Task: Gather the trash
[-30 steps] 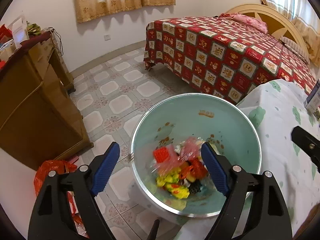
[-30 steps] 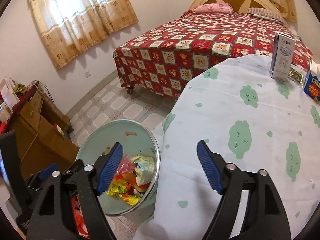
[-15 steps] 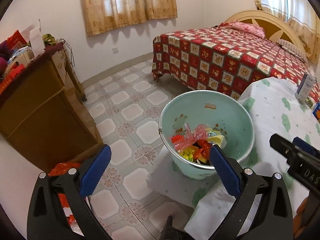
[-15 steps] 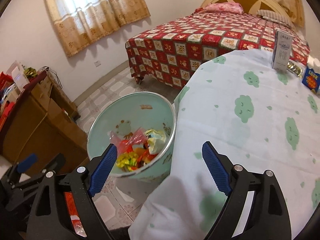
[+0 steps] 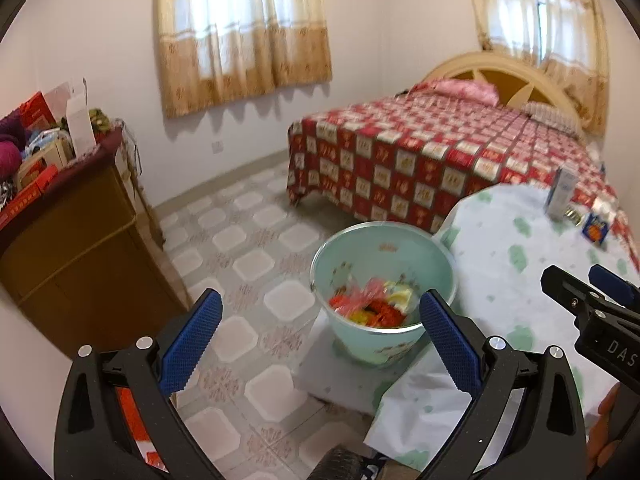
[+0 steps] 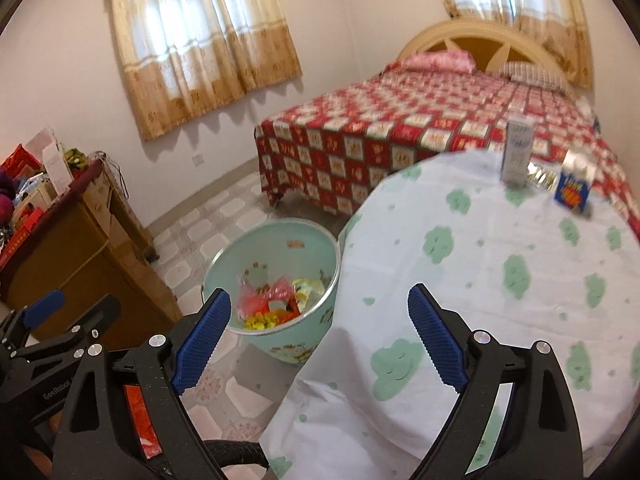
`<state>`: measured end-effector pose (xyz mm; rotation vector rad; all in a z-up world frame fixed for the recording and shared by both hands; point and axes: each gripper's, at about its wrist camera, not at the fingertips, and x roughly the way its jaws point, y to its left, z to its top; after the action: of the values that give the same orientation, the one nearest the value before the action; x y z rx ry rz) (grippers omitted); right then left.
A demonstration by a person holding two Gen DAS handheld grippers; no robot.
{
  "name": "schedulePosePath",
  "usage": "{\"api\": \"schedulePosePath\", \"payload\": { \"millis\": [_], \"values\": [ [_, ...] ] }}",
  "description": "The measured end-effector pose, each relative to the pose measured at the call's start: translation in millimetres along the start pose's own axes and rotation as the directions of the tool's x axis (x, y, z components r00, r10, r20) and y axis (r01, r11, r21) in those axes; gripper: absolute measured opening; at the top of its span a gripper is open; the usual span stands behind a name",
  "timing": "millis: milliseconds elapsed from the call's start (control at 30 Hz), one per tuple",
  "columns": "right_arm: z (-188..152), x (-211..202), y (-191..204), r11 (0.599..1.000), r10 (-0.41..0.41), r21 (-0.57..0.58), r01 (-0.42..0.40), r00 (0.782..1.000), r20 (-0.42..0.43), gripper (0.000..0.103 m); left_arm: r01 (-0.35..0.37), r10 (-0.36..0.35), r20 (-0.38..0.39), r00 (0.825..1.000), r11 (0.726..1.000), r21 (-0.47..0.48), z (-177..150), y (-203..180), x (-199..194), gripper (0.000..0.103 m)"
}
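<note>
A light teal bin (image 5: 384, 256) (image 6: 280, 248) stands on the tiled floor beside the table, with colourful wrappers (image 5: 372, 304) (image 6: 276, 300) lying inside. My left gripper (image 5: 318, 304) hangs above and short of the bin, open wide with nothing between its fingers. My right gripper (image 6: 319, 296) hovers over the table's edge next to the bin, its jaws opening and empty. At the table's (image 6: 480, 264) far side stand a white carton (image 6: 516, 152), a foil wrapper (image 6: 540, 176) and a blue box (image 6: 574, 194).
A brown cabinet (image 5: 80, 248) piled with clutter stands left of the bin. A bed (image 5: 440, 152) with a red checked cover fills the back. Something red (image 5: 132, 412) lies on the floor near my left finger. A dark wheel (image 5: 340, 464) shows at the bottom edge.
Both grippers have drawn back and up from the bin, which now looks smaller and farther off. Both sets of jaws stand wider. The trash stays in the bin.
</note>
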<state>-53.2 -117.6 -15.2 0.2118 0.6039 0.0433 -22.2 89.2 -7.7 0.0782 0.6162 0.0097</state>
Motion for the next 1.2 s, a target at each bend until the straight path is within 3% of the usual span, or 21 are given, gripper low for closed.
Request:
{"api": "schedulePosePath", "payload": {
  "millis": [167,267,400,1200],
  "values": [
    [8,-38,3,0.999,-0.035,-0.014,0.038,0.99,0.137,0.092,0.05,-0.049,0.069,0.996,0.999,-0.008,5,-2,-27,0.097],
    [13,-57,4,0.999,-0.052,-0.006,0.054,0.973,0.223,0.093,0.064,-0.064,0.098,0.993,0.998,-0.002,7,-6,-35,0.097],
    [16,-64,2,0.999,-0.044,0.006,0.044,0.963,0.265,0.093,0.048,-0.05,0.122,0.991,0.999,0.021,8,-10,-38,0.097],
    [10,-65,5,0.999,-0.035,0.016,0.032,0.968,0.25,0.093,0.058,-0.059,0.122,0.991,0.998,0.013,8,-14,-42,0.097]
  ]
}}
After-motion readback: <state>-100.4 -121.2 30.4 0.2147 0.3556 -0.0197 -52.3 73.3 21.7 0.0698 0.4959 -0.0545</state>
